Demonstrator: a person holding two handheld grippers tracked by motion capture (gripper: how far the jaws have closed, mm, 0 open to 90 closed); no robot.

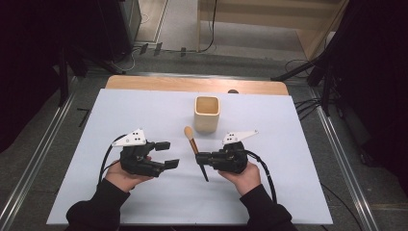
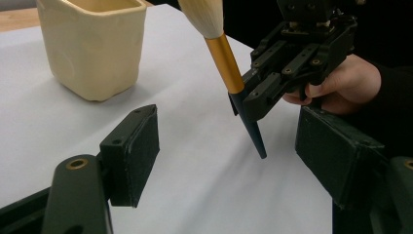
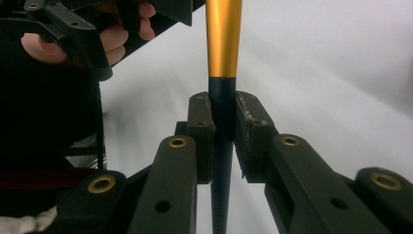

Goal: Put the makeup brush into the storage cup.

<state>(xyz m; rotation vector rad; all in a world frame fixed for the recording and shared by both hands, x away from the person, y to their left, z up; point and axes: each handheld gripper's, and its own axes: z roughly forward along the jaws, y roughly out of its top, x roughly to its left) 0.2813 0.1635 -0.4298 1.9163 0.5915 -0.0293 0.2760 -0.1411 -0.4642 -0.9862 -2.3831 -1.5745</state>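
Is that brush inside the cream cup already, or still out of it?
Out. The brush is clamped in the right hand-held gripper, beside the cup.

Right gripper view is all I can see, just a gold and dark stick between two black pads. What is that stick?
Observer: It is a makeup brush with a fluffy cream tip, gold collar and dark pointed handle; the high view shows its whole length.
Operator: Is it lying on the table?
Observer: No. In the left gripper view the right gripper holds it lifted and tilted, pointed end down.
Operator: Where could it go?
Observer: A cream square ceramic cup stands upright beyond the brush on the white tabletop.
Operator: What about the other gripper?
Observer: The left gripper is open, holding nothing, beside the brush.
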